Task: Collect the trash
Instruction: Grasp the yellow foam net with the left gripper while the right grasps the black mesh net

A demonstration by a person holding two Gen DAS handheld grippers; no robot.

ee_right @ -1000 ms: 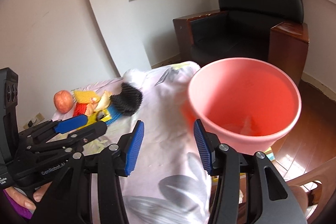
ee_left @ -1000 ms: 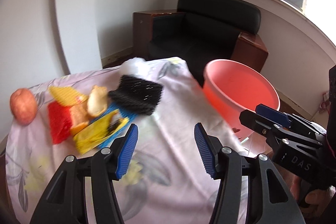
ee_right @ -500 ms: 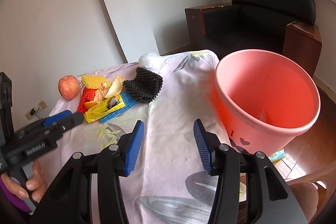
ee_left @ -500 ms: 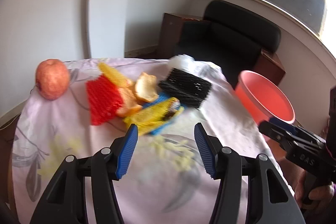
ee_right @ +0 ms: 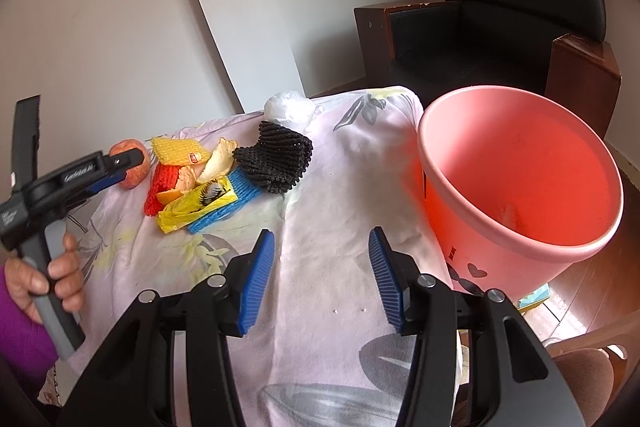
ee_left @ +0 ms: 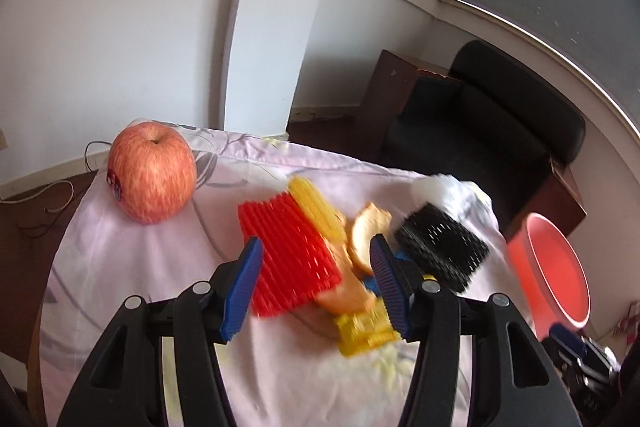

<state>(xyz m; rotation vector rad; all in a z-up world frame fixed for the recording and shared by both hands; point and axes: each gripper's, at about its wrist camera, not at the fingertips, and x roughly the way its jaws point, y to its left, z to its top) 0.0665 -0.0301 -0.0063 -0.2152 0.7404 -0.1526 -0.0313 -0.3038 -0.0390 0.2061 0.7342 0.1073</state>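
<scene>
The left gripper (ee_left: 316, 283), jaws wide and empty, has swung from the pink bin (ee_right: 520, 183) over to the red foam net (ee_left: 288, 259), probably its first pick; the right gripper (ee_right: 320, 275) waits open, empty.

A table covered with a pale lilac cloth (ee_right: 340, 227) printed with grey and yellow flowers carries everything. On it, an apple (ee_left: 152, 173) stands apart near one corner, and close by lies a loose cluster of trash: a red foam net (ee_left: 288, 259), a yellow foam net (ee_right: 176, 150), a blue foam net (ee_right: 224, 205), pieces of peel (ee_right: 218, 161), a yellow wrapper (ee_right: 192, 205), a black foam net (ee_right: 276, 157) and a crumpled white plastic bag (ee_right: 290, 109). A pink bucket (ee_right: 520, 187) stands at the table's edge on the other side; what it rests on is hidden.
</scene>
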